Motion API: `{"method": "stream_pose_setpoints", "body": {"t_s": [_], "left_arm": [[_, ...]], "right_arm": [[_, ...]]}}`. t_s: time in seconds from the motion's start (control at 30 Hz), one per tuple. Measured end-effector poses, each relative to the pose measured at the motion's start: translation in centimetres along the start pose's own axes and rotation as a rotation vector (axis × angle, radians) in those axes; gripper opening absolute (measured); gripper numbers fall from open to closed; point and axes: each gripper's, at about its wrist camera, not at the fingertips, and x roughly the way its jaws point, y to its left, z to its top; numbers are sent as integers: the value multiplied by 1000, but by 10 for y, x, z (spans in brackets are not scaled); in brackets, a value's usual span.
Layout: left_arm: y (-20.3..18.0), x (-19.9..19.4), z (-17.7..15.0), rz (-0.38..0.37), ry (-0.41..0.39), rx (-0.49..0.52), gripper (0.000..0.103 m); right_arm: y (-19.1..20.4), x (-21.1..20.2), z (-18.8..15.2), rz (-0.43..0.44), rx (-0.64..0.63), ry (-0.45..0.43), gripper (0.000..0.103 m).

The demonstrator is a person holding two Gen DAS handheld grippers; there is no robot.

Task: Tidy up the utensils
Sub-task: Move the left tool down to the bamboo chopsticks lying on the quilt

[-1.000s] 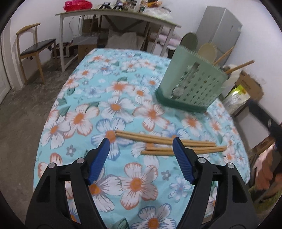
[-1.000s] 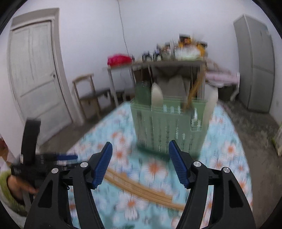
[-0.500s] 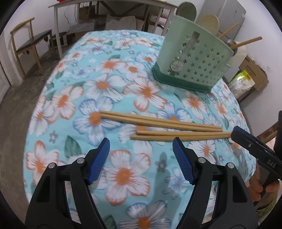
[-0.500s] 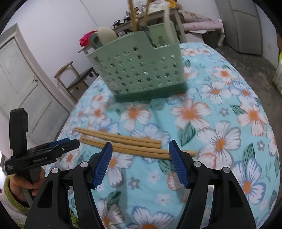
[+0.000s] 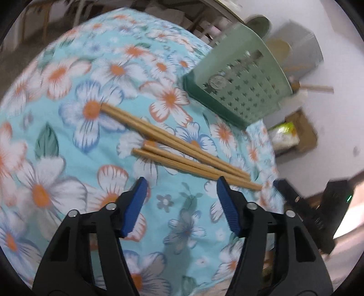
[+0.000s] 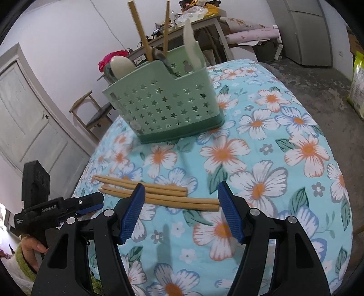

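Note:
Several wooden chopsticks (image 5: 182, 145) (image 6: 163, 198) lie side by side on the floral tablecloth (image 5: 68, 159) (image 6: 273, 159). My left gripper (image 5: 181, 182) hovers just short of their near ends; its jaws are closing with nothing between them. It also shows at the left of the right wrist view, as the left gripper (image 6: 91, 202) by the chopsticks' far tips. My right gripper (image 6: 181, 185) is open low over the chopsticks, which run across the gap between its fingers untouched. A green star-holed basket (image 5: 238, 91) (image 6: 163, 107) stands behind, holding spoons and upright chopsticks.
The table edge drops off close to both grippers. Beyond the table are a wooden chair (image 6: 95, 111), a white door (image 6: 27, 118), a cluttered side table (image 6: 200, 18), a grey fridge (image 6: 304, 29) and a cardboard box (image 5: 302, 136) on the floor.
Both grippers have sunk toward the chopsticks and rolled, so the scene looks tilted. The left jaws have narrowed a little. The chopsticks and basket have not moved.

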Motion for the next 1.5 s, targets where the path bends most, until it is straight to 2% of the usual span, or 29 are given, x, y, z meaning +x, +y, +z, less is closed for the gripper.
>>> {"method": "stream_pose_setpoints", "body": {"t_s": [0.1,0.17,0.37,0.47,0.73,0.9,1.03,1.23,1.37,1.5], "left_arm": [[11,1,0,-78,-25,-112,48],[21,5,2,-125,-28,-190,39],[45,12,3,-179,-40,-361,12],[51,13,2,-207,-42,-413,11],[54,2,-5,-211,-45,-405,11],[64,-13,-12,-185,-43,-397,11],[68,-26,-17,-153,-50,-358,13],[53,-42,-20,-10,-64,-169,19],[40,-59,-24,110,-94,-13,32],[26,-78,-35,171,-148,149,33]], "right_arm": [[-6,4,2,9,15,19,65],[-9,4,2,17,18,18,65],[-7,2,5,25,16,7,65],[-5,1,6,26,12,4,65],[3,-10,6,30,0,-9,65],[9,-10,5,40,-13,2,65],[18,-9,3,52,-29,7,65],[31,-4,1,60,-57,25,65],[37,-5,0,58,-75,22,65],[37,-5,-1,48,-78,27,65]]}}
